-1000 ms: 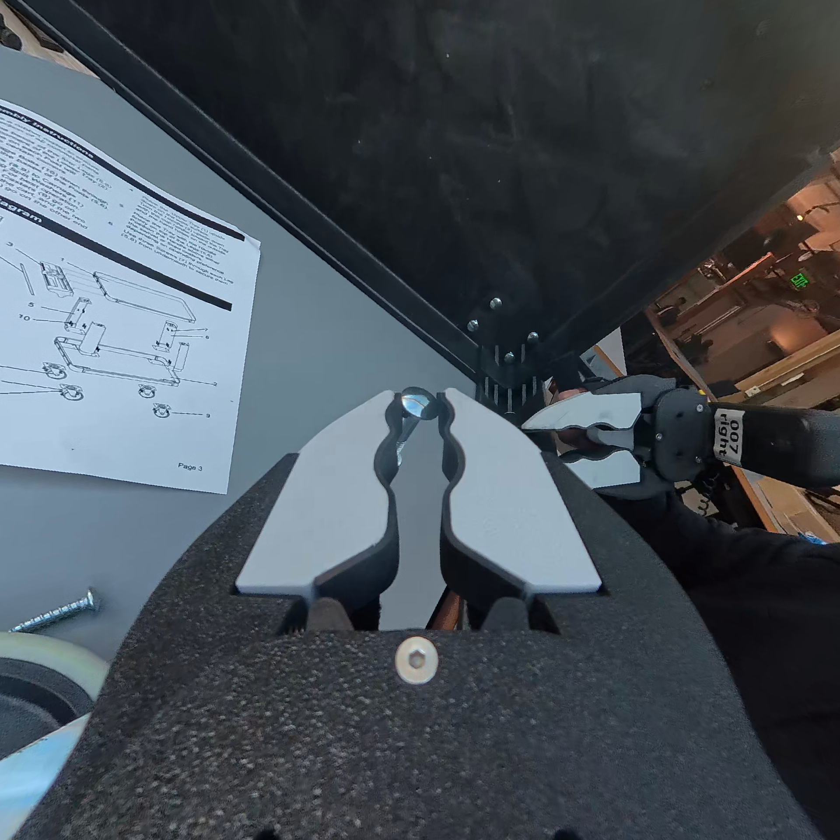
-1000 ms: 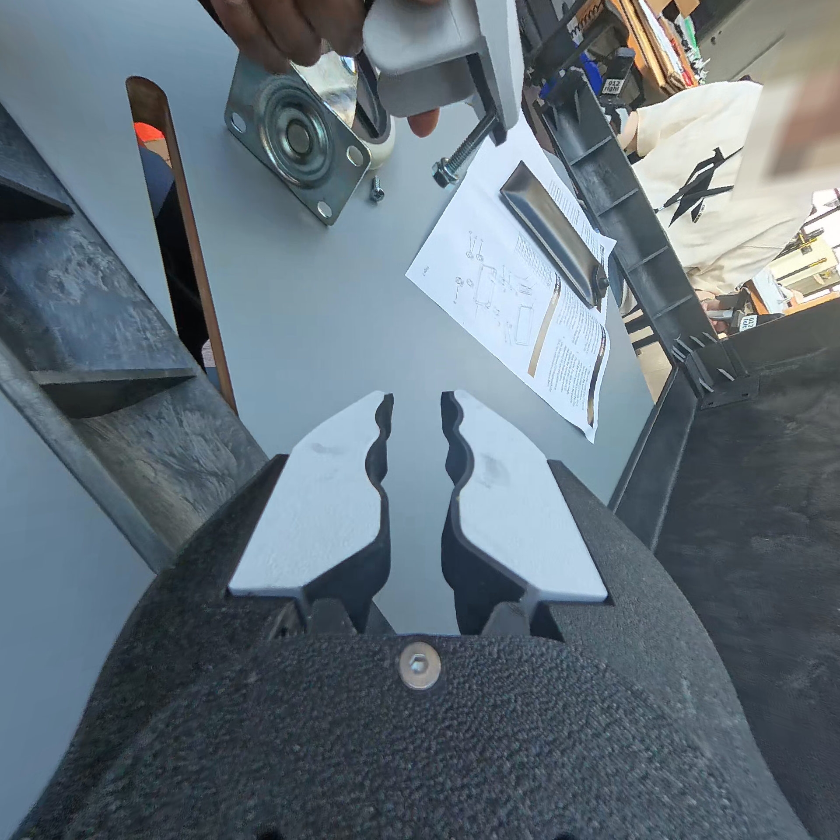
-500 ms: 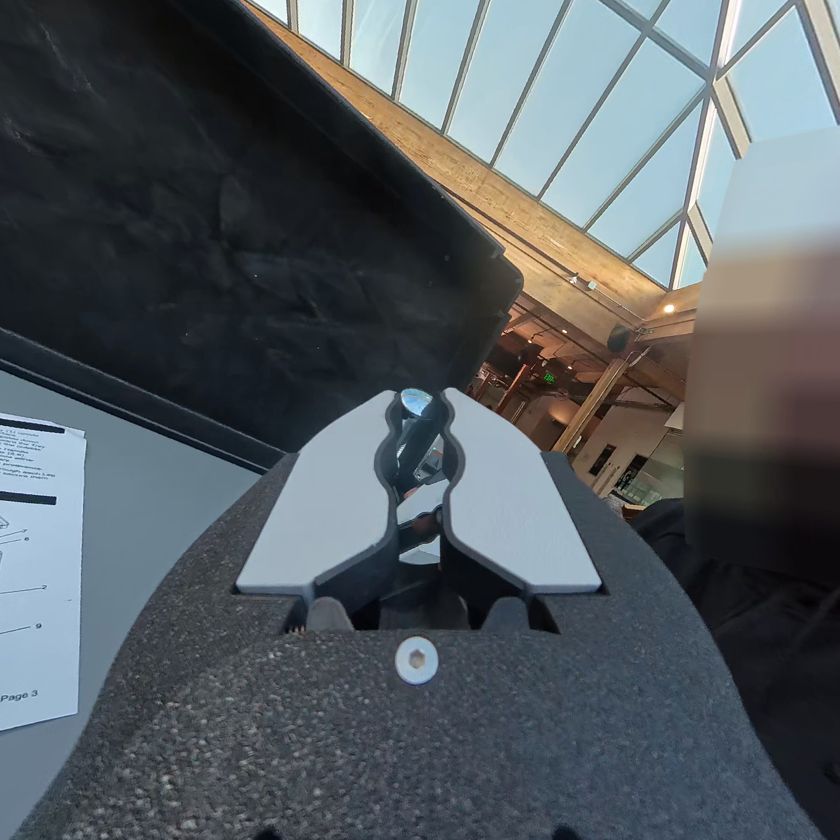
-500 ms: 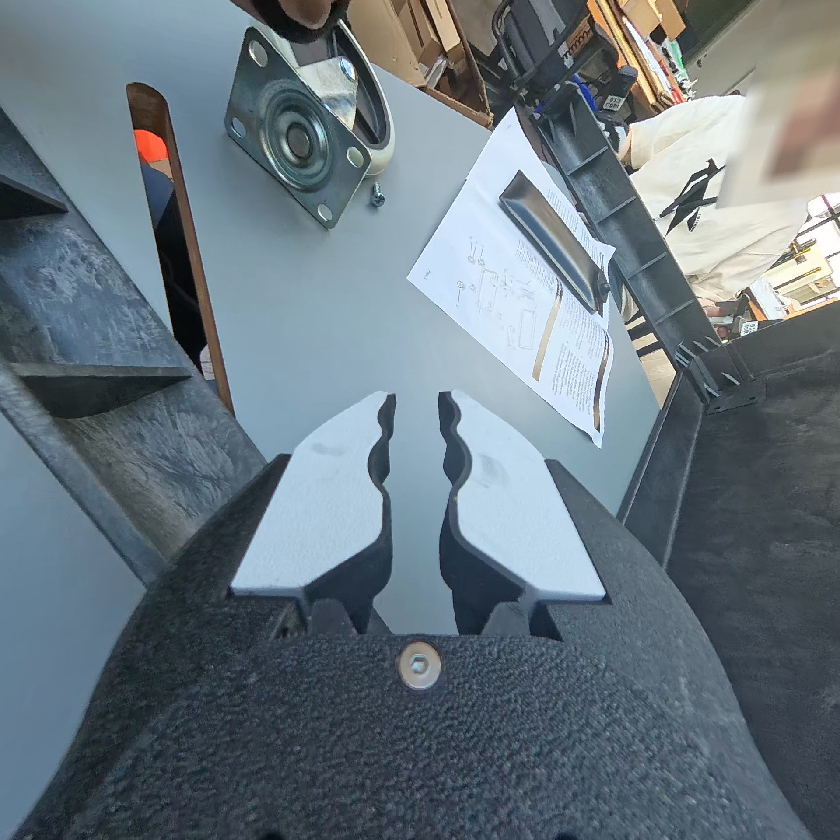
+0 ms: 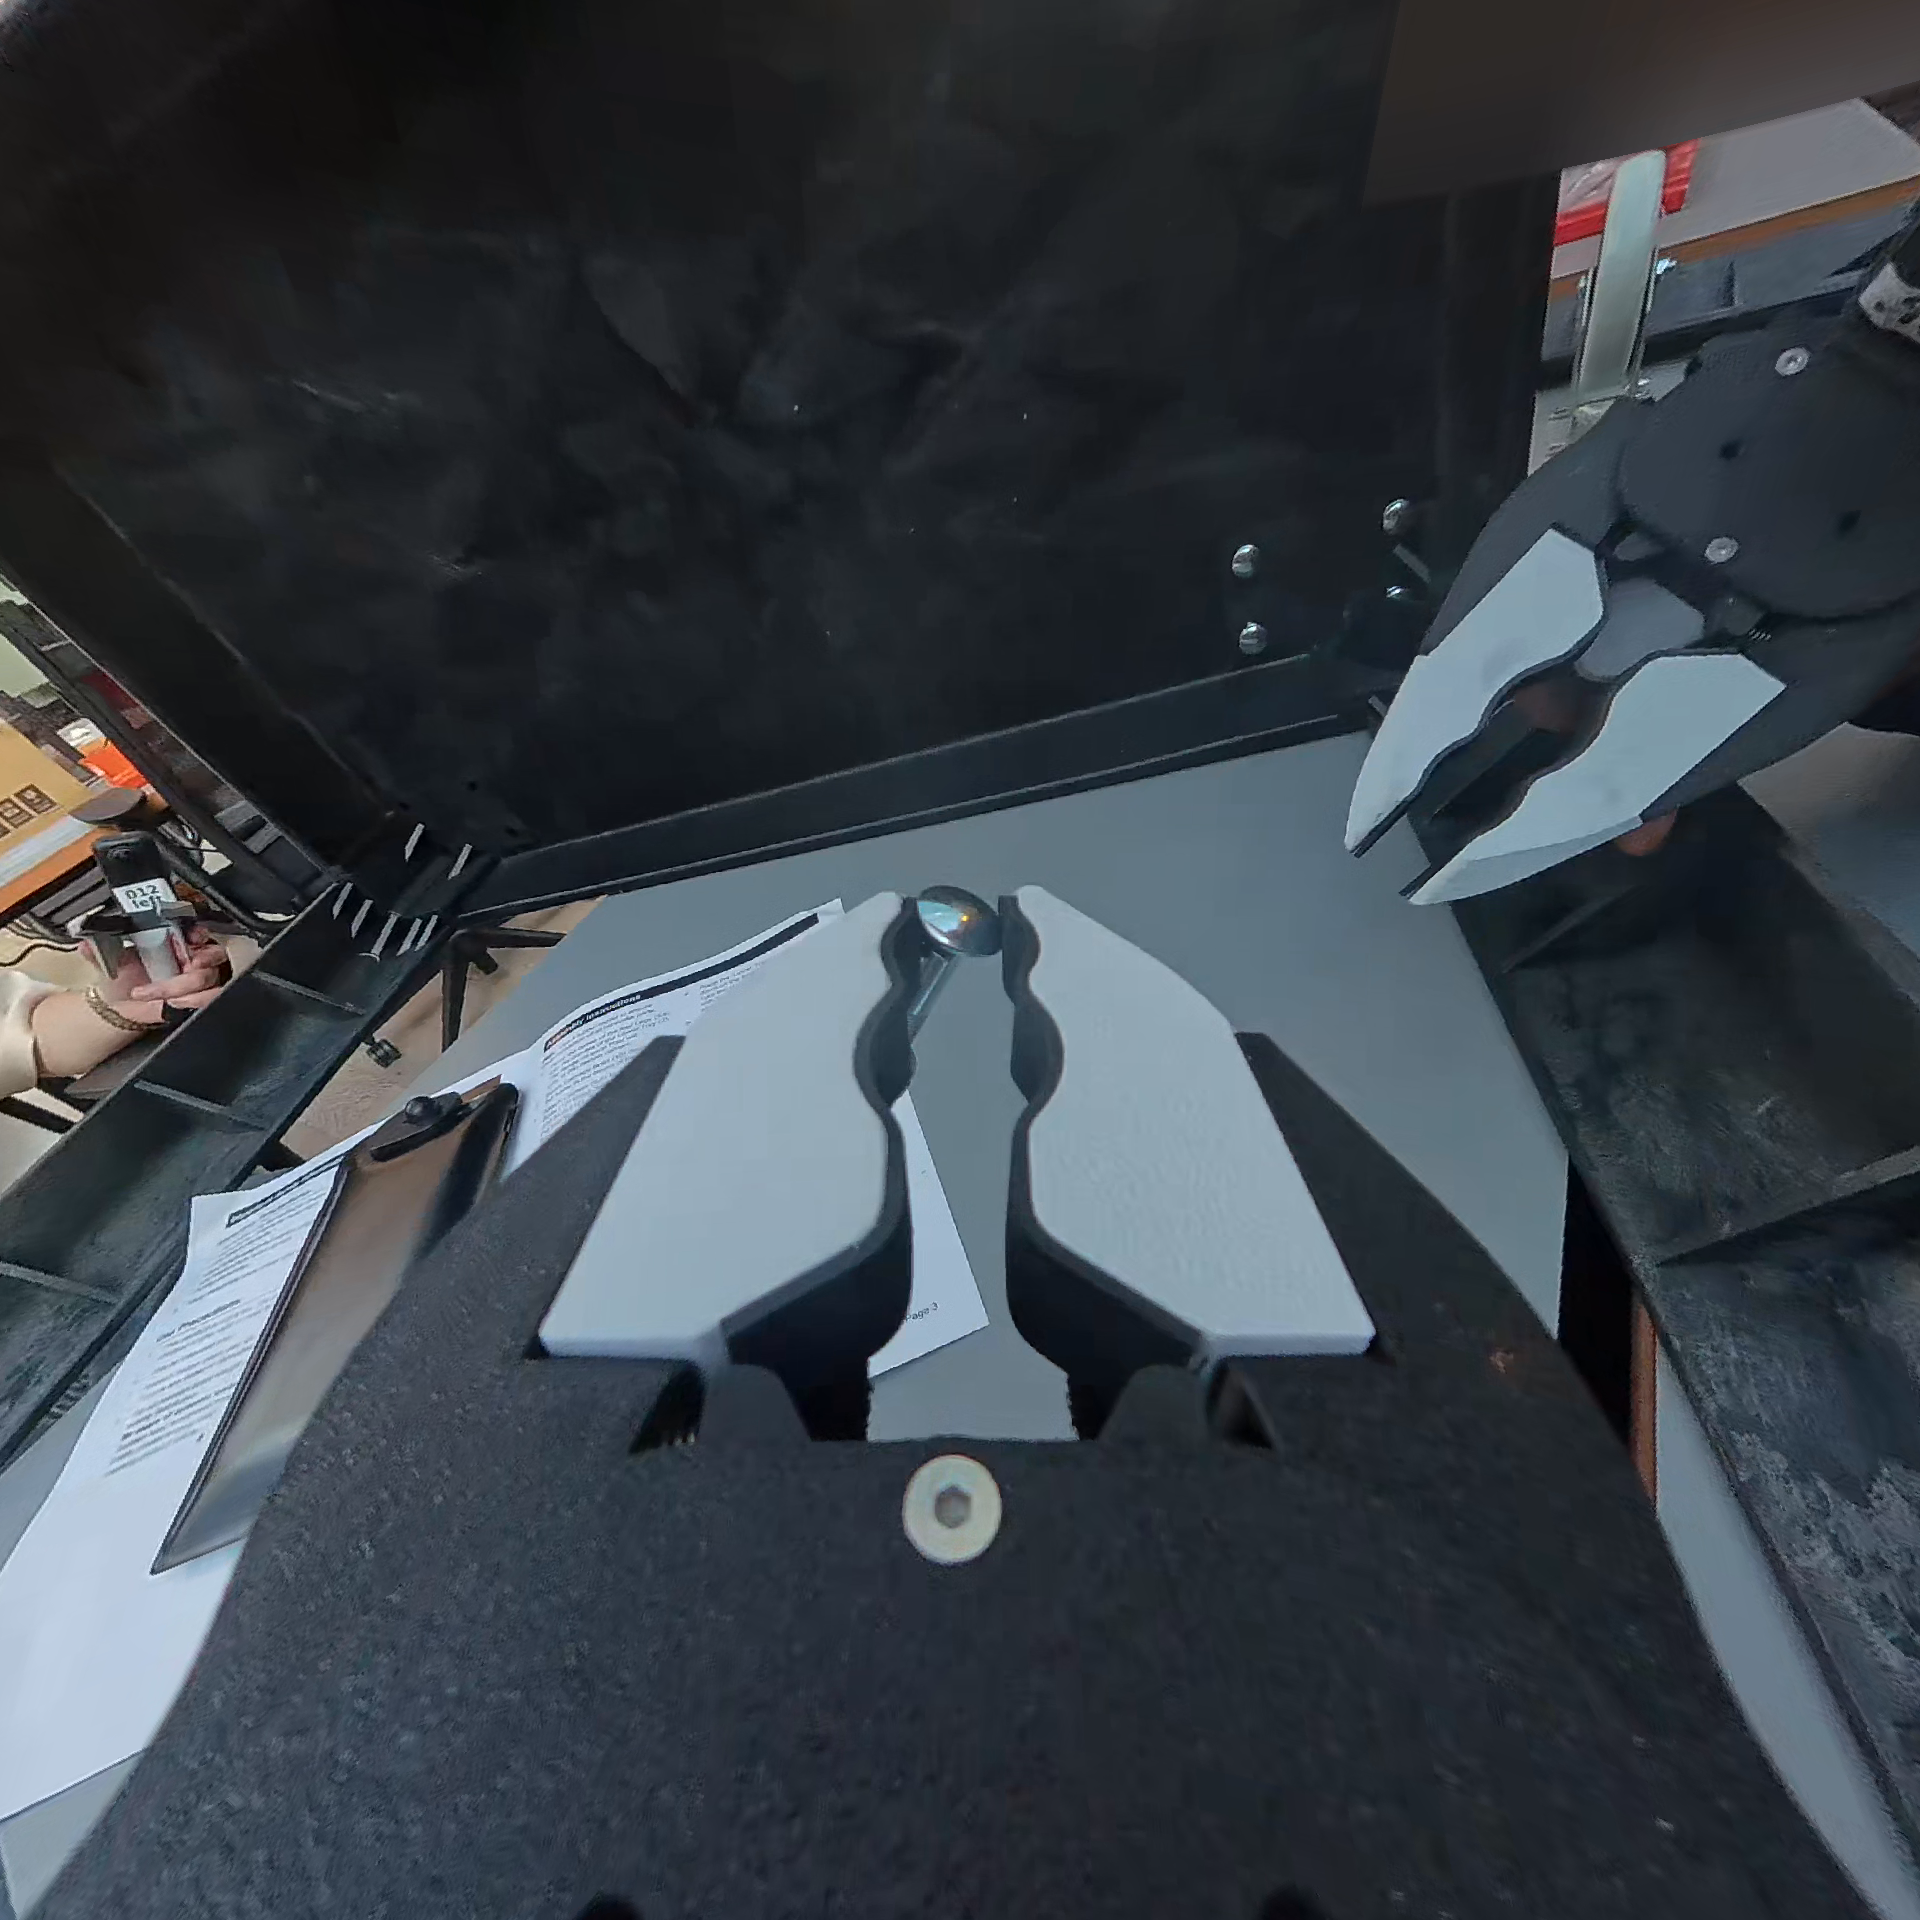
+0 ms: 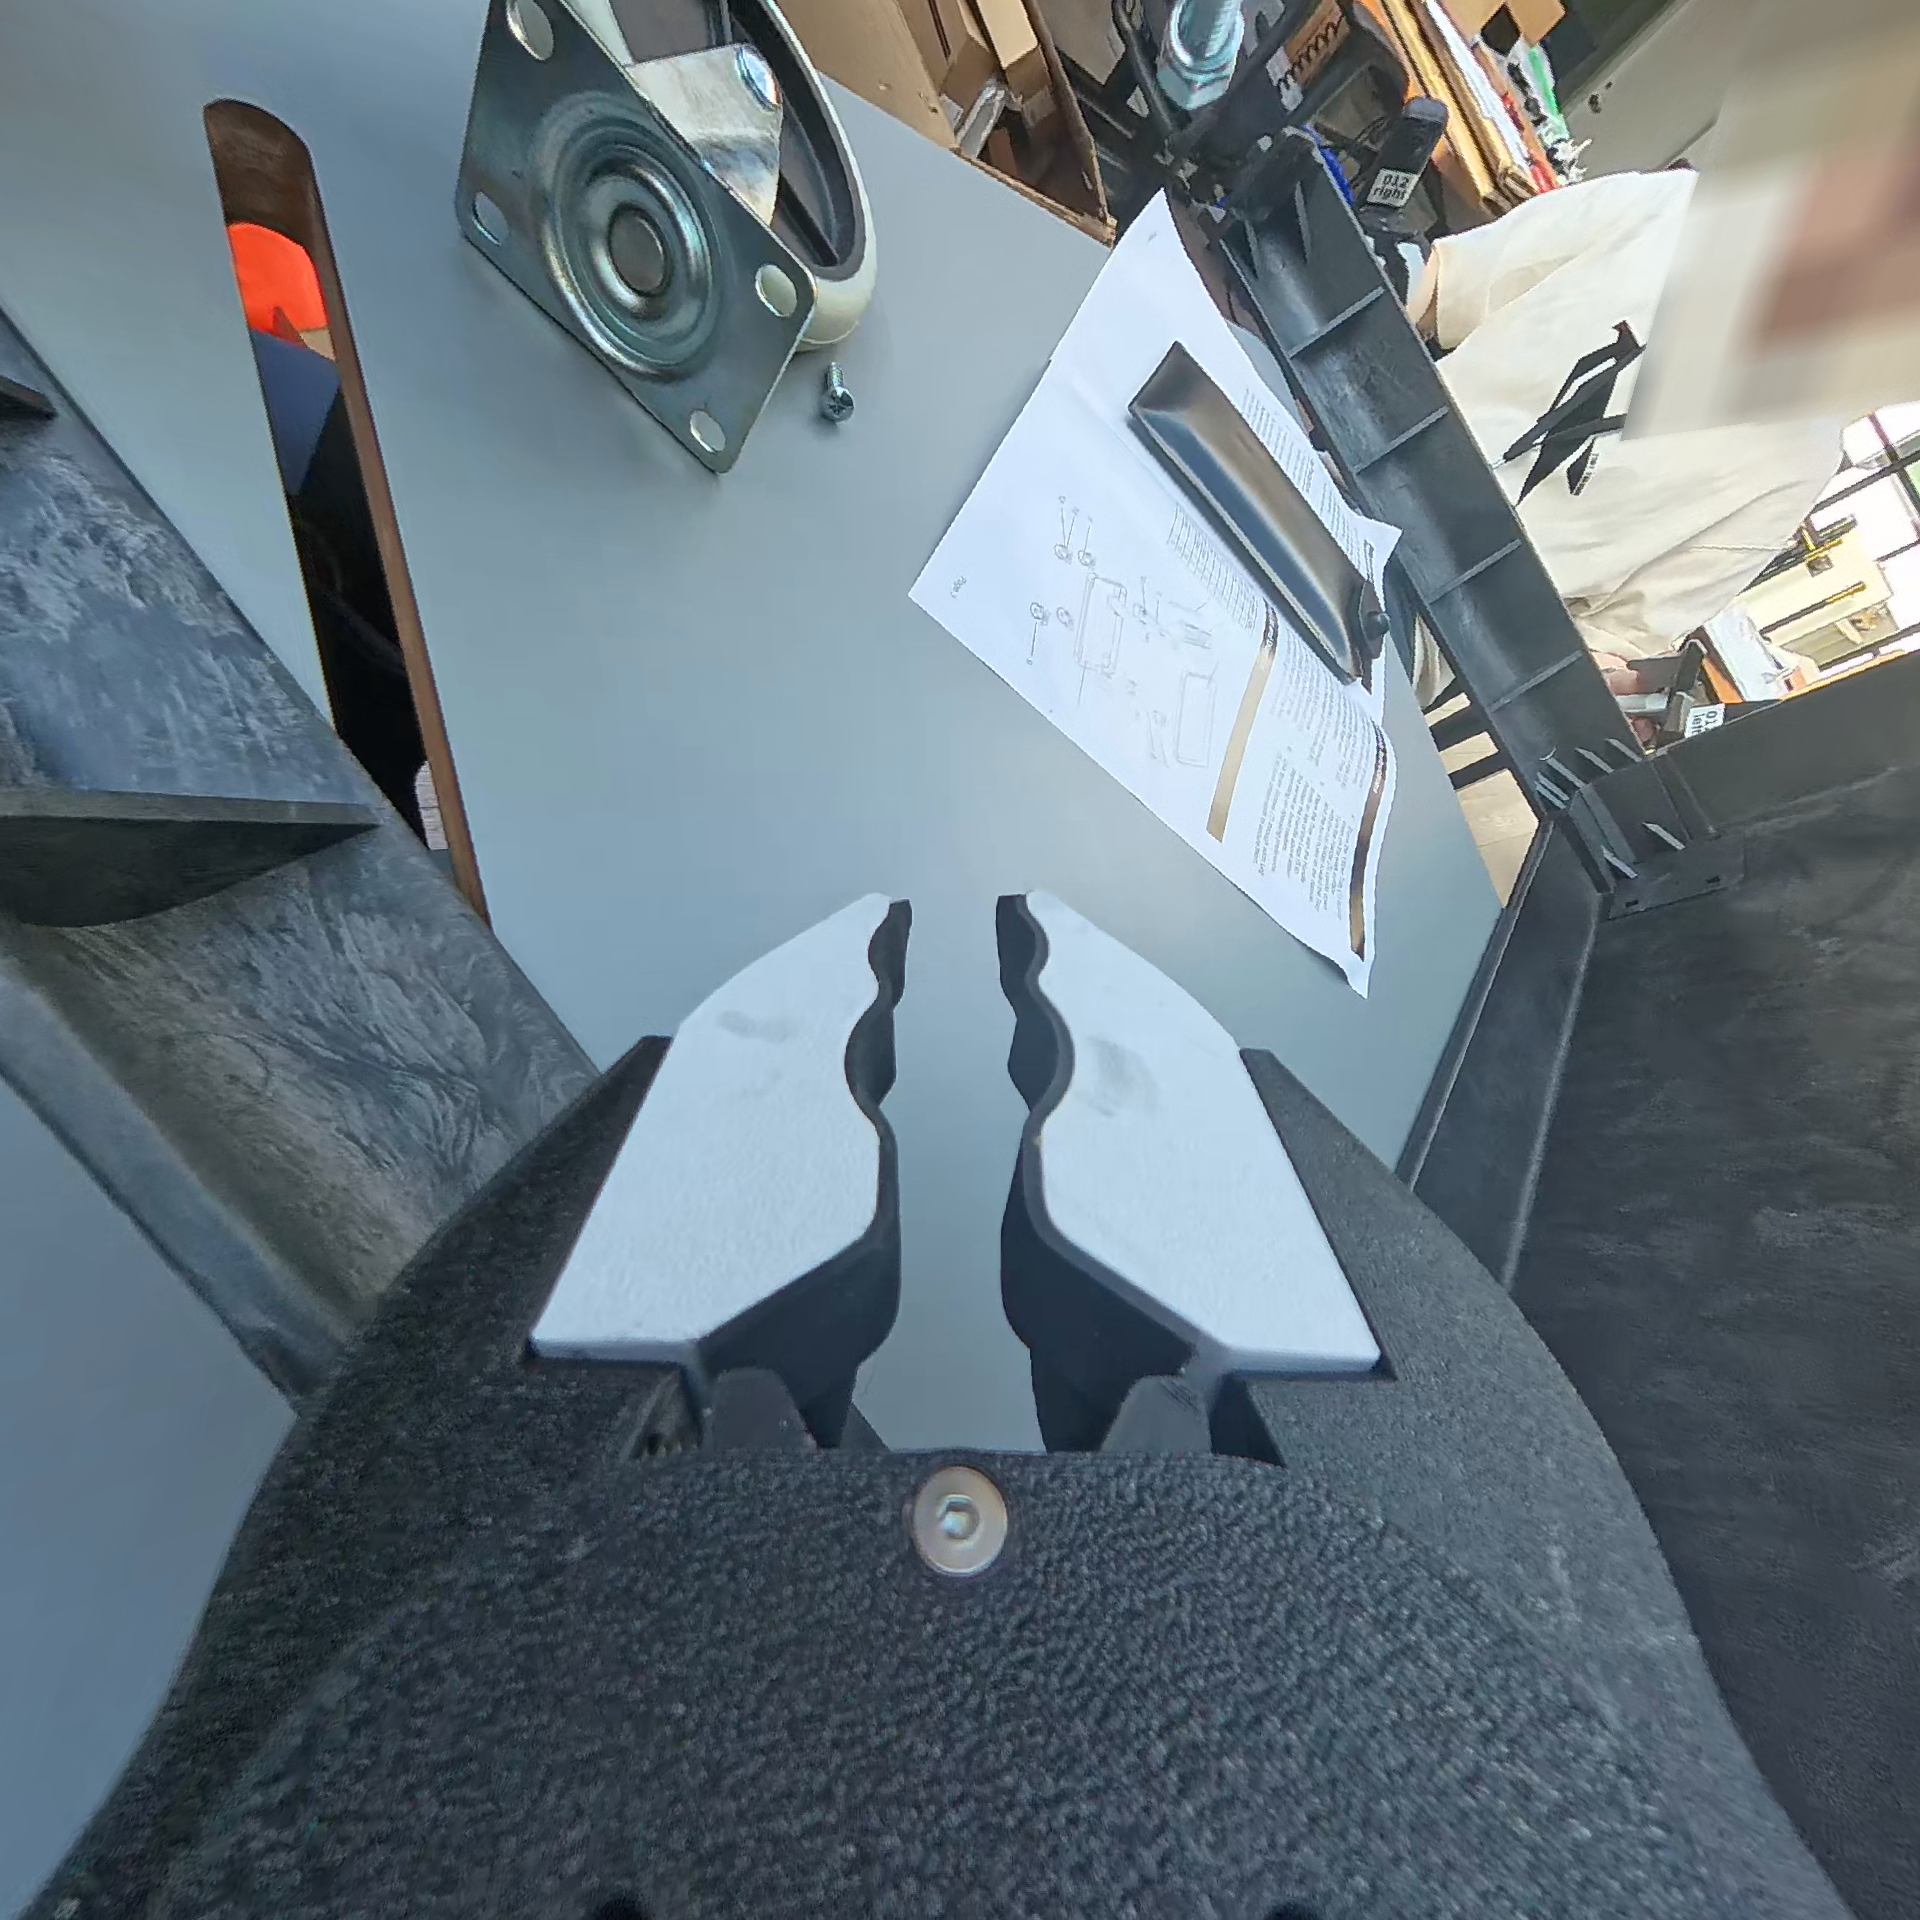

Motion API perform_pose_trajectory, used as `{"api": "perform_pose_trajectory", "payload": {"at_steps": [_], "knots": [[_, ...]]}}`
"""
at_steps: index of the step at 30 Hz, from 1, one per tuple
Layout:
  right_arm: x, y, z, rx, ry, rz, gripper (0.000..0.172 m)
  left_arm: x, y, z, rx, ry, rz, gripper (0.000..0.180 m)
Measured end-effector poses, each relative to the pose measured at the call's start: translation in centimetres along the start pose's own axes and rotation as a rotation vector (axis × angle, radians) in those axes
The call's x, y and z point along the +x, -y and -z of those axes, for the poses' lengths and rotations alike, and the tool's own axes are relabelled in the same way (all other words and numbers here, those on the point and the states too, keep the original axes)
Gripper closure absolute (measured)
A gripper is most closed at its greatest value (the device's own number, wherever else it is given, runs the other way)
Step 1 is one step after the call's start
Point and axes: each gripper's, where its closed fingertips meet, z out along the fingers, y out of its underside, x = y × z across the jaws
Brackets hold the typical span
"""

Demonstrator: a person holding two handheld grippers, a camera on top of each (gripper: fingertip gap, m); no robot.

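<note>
- Grey surface (image 6: 665,665) sits inside a black frame, with a dark felt-lined panel (image 5: 727,364) raised behind it; a cluttered workshop shows past the edges.
- Left claw (image 5: 951,920) is clamped on a silver round-head bolt (image 5: 954,923): the head sits at the fingertips and the shank runs back at a slant between the pads. The bolt is up off the surface, above the paper's edge.
- Right claw (image 6: 953,914) has a narrow gap with only bare grey surface showing through it. Pads touch nothing.
- In the left wrist view the right claw (image 5: 1392,862) hangs at upper right, well apart from the bolt, tips aimed down-left over the surface's far corner.
- Instruction sheet (image 6: 1174,665) lies flat right of centre, with a dark metal handle bar (image 6: 1257,509) resting on it.
- Swivel caster (image 6: 665,208) lies on its side at the far end of the surface, steel mounting plate facing the right wrist camera, white wheel behind.
- Small screw (image 6: 835,393) lies loose just beside the caster plate.
- Threaded bolt end (image 6: 1200,42) pokes in at the top edge of the right wrist view.
- Person in light clothing (image 6: 1558,343) sits beyond the frame, holding another gripper (image 5: 145,914).
</note>
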Motion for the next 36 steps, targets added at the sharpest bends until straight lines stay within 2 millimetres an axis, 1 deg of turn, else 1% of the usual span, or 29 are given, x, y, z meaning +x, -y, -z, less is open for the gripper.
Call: {"api": "perform_pose_trajectory", "payload": {"at_steps": [2,4,7,10,12,14,17,20,22,24,27,29,30,32,35,36], "knots": [[0.0,-0.1,0.0,-0.004,0.001,0.000,0.155,-0.3,-0.3,-0.2,0.012,-0.011,0.041,0.166],[0.0,-0.1,-0.1,-0.009,0.001,0.001,0.155,-0.8,0.2,0.1,0.088,-0.052,0.172,0.166],[0.1,-0.1,-0.2,-0.015,-0.001,-0.002,0.155,-2.1,1.6,1.1,0.289,-0.144,0.490,0.166],[0.4,0.4,-0.5,-0.006,-0.001,-0.026,0.154,-4.5,2.7,2.6,0.546,-0.212,0.875,0.166],[1.2,1.6,-0.5,0.006,-0.021,-0.031,0.153,-6.1,3.0,3.8,0.731,-0.262,1.125,0.166],[2.2,3.6,-0.4,0.040,-0.059,-0.029,0.151,-6.9,3.0,4.8,0.866,-0.276,1.271,0.166],[3.5,7.6,-0.7,0.112,-0.088,-0.025,0.149,-6.5,3.3,5.5,0.941,-0.267,1.332,0.166],[4.3,11.9,-1.9,0.181,-0.088,-0.003,0.145,-6.0,4.1,6.2,0.990,-0.308,1.366,0.166],[4.5,14.2,-3.0,0.220,-0.085,0.025,0.141,-5.5,4.6,6.4,0.999,-0.349,1.366,0.166],[4.6,15.8,-4.1,0.244,-0.091,0.056,0.139,-5.1,5.0,6.4,0.999,-0.386,1.369,0.166],[4.6,17.5,-5.4,0.278,-0.092,0.060,0.135,-4.9,5.0,6.4,1.005,-0.420,1.388,0.166],[4.6,18.1,-6.1,0.287,-0.091,0.049,0.136,-4.9,4.7,6.4,1.006,-0.436,1.404,0.166],[4.6,18.2,-6.4,0.283,-0.094,0.044,0.139,-4.9,4.6,6.4,1.008,-0.439,1.410,0.166],[4.7,18.3,-6.9,0.280,-0.094,0.035,0.140,-5.0,4.1,6.4,1.008,-0.442,1.420,0.167],[4.8,18.5,-7.4,0.279,-0.089,0.020,0.145,-5.1,3.5,6.4,0.999,-0.441,1.431,0.166],[4.8,18.5,-7.6,0.275,-0.085,0.018,0.150,-5.1,3.4,6.4,0.999,-0.442,1.434,0.166]]}}
